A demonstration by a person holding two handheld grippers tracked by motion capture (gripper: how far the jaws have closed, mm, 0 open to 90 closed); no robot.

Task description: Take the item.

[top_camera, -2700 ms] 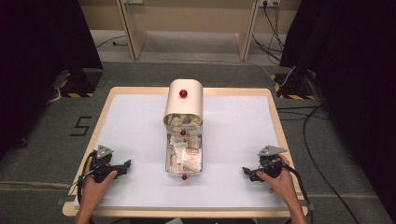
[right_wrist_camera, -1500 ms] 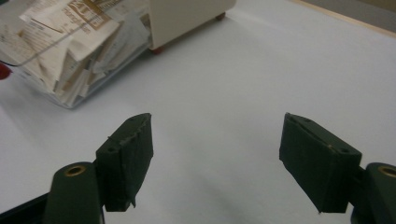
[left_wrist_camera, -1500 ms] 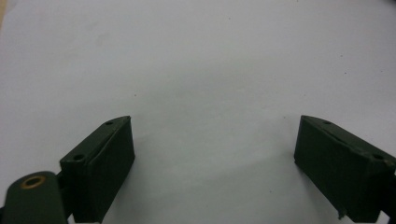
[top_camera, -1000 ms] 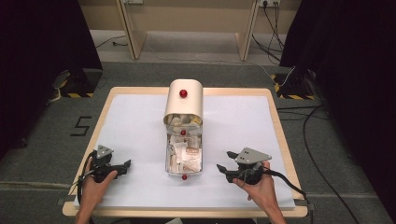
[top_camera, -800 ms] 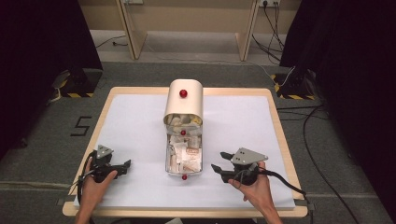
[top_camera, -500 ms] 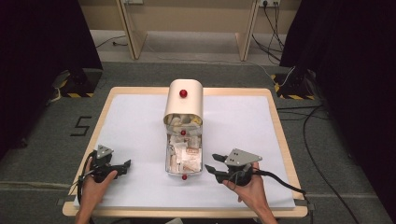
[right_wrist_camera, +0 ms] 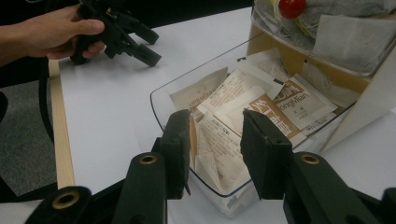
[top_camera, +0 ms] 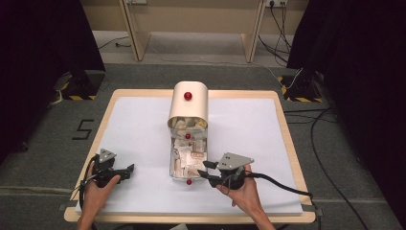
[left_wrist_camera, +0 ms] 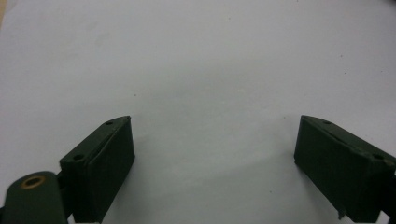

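A cream box with a rounded top (top_camera: 188, 103) stands mid-table, a red knob (top_camera: 187, 96) on it. From its front a clear drawer (top_camera: 173, 163) is pulled out, holding several paper sachets (top_camera: 189, 158) and carrying a red knob (top_camera: 189, 181) on its near end. My right gripper (top_camera: 204, 168) is open just right of that near end. In the right gripper view its fingertips (right_wrist_camera: 215, 140) hover over the drawer's near rim (right_wrist_camera: 161, 100), with the sachets (right_wrist_camera: 233, 102) beyond them and nothing held. My left gripper (top_camera: 128, 171) rests open at the front left, over bare white table (left_wrist_camera: 212, 140).
A white sheet (top_camera: 239, 129) covers the wooden table. A second stuffed clear drawer with a red knob (right_wrist_camera: 292, 7) sits inside the box above the open one. The right gripper's cable (top_camera: 282, 184) trails off to the right front corner. Black curtains flank the table.
My right gripper has travelled left from the table's front right until it is beside the drawer's near end. The left gripper and the drawer have stayed put.
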